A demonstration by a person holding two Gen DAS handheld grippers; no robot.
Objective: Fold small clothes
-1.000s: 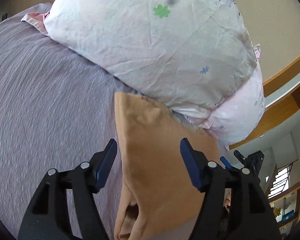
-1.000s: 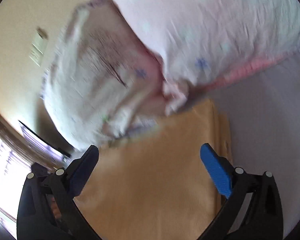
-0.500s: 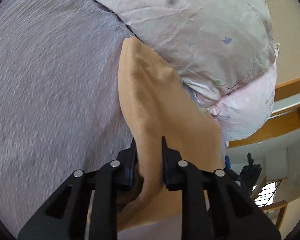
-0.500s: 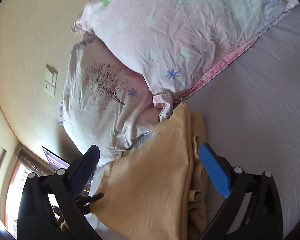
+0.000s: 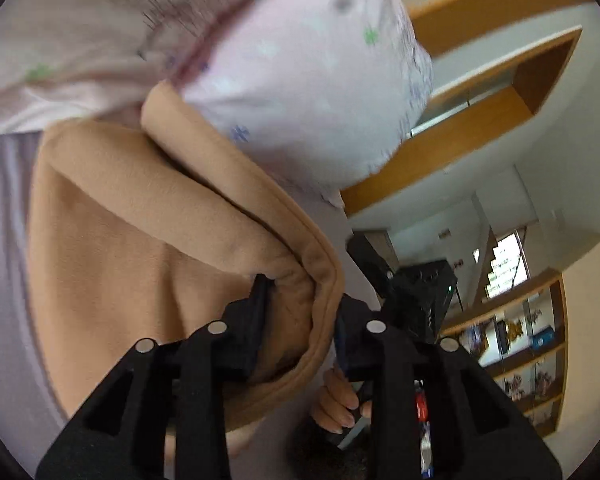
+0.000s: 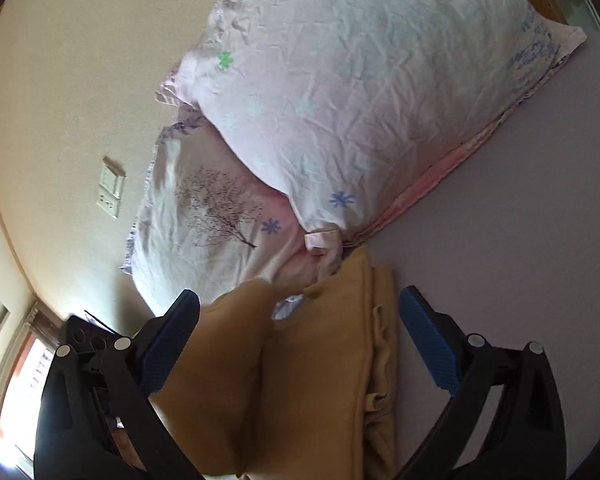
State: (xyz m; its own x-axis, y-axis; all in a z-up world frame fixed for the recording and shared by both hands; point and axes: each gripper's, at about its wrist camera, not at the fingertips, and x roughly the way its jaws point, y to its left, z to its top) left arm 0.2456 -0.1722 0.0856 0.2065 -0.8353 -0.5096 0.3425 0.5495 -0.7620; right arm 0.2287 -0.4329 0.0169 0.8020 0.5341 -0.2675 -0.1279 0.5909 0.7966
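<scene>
A tan fleece garment (image 5: 148, 236) lies on the grey bedsheet (image 5: 0, 240) against the pillows. My left gripper (image 5: 300, 312) is shut on the garment's thick folded edge and lifts it, so the cloth curls over itself. In the right wrist view the same garment (image 6: 320, 360) lies partly folded between the jaws, with its lifted flap on the left. My right gripper (image 6: 300, 320) is open and empty, just above the cloth. The right gripper's body (image 5: 404, 280) shows beyond the cloth in the left view.
Two pale floral pillows (image 6: 340, 100) are stacked at the head of the bed, touching the garment's far edge. A wall with a switch plate (image 6: 110, 192) is behind them. Wooden shelves (image 5: 520, 344) stand beside the bed. Grey sheet (image 6: 500, 240) extends to the right.
My left gripper closed on the garment's edge and has lifted and swung it over toward the right gripper. My right gripper stayed open and drew back slightly over the cloth.
</scene>
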